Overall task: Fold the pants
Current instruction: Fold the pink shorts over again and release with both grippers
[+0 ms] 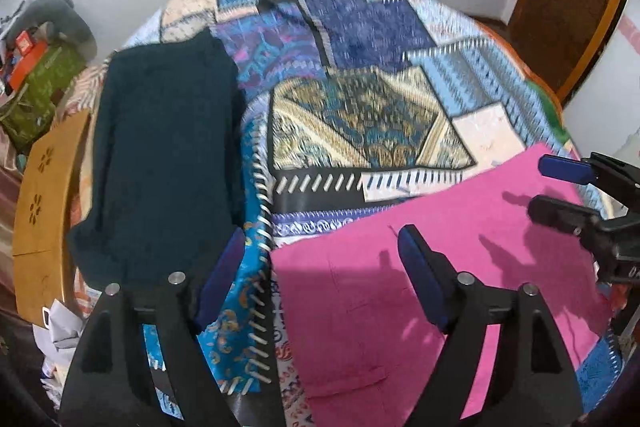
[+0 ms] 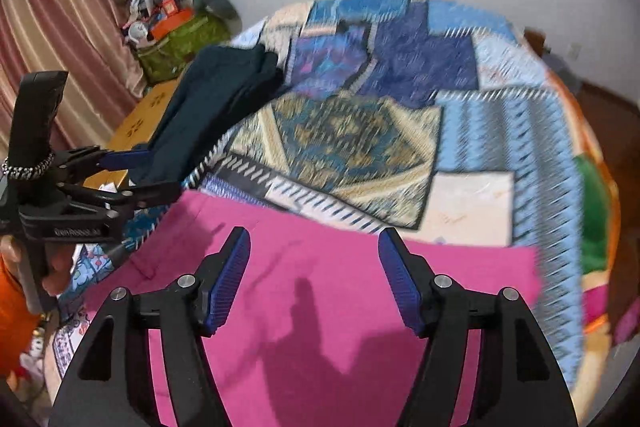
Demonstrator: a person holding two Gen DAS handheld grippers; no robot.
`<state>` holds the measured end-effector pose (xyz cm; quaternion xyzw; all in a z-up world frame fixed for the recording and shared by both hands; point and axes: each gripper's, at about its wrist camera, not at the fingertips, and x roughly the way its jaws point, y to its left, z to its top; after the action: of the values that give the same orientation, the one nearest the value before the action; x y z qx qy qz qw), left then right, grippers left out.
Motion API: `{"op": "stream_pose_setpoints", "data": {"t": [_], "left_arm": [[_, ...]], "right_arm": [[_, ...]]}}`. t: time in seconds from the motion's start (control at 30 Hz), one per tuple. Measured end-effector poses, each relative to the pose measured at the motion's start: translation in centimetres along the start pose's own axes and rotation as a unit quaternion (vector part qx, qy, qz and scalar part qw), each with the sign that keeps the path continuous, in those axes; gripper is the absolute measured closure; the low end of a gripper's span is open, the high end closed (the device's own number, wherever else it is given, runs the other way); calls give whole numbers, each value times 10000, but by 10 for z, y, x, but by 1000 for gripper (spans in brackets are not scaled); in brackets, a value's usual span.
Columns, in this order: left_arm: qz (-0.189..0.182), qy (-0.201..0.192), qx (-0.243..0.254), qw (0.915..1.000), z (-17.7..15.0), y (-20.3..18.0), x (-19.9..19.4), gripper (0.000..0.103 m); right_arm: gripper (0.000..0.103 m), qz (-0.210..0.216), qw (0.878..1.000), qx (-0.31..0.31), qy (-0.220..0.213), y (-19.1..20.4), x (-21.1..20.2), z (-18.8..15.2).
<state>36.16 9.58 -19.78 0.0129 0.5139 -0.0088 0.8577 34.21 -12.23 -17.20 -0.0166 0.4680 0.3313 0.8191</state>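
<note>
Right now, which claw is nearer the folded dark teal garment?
Left. The left claw hangs open at the folded dark teal garment's near edge; the right claw is open over the flat pink cloth, well to its side.

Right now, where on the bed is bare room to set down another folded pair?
The patchwork bedspread lies bare between the dark folded garment and the pink pants, and on toward the wall. Crowded: the near edge, where both tongs hover.

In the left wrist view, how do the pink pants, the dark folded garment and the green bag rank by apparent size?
1. pink pants, although closest to the camera
2. dark folded garment
3. green bag, farther off and partly cut by the edge
</note>
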Motion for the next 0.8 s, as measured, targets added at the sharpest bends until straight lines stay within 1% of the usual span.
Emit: {"op": "stream_pose_setpoints", "data": {"t": [0.1, 0.17, 0.23, 0.27, 0.33, 0.43, 0.57, 0.6, 0.73, 0.8], "left_arm": [[-87, 408, 101, 9991, -4, -6, 24, 24], [-176, 776, 114, 9968, -9, -7, 43, 24], [-179, 915, 121, 9956, -14, -6, 51, 24], [-207, 915, 121, 9955, -16, -5, 52, 23], [-232, 876, 123, 9958, -20, -2, 48, 23], [-266, 900, 150, 9955, -29, 0, 43, 23], [-297, 937, 198, 9950, -42, 2, 31, 23], [-258, 923, 241, 9951, -49, 1, 26, 23], [-80, 730, 362, 9966, -69, -1, 5, 23], [-109, 650, 332, 9973, -75, -1, -4, 23]], "right_arm": [[40, 87, 9990, 93, 434, 2, 27, -5], [40, 144, 9963, 170, 832, 0, 46, -13], [37, 162, 9911, 211, 1303, -2, 64, -21], [36, 153, 9902, 109, 1384, 0, 67, -26], [27, 123, 9912, -209, 1298, 8, 63, -33], [21, 41, 9905, -415, 1308, 17, 54, -44], [21, -41, 9906, -462, 1286, 19, 40, -60], [21, -66, 9907, -459, 1275, 18, 36, -64], [21, -185, 9913, -406, 1240, 15, 14, -83], [21, -239, 9916, -361, 1216, 14, 4, -88]]}}
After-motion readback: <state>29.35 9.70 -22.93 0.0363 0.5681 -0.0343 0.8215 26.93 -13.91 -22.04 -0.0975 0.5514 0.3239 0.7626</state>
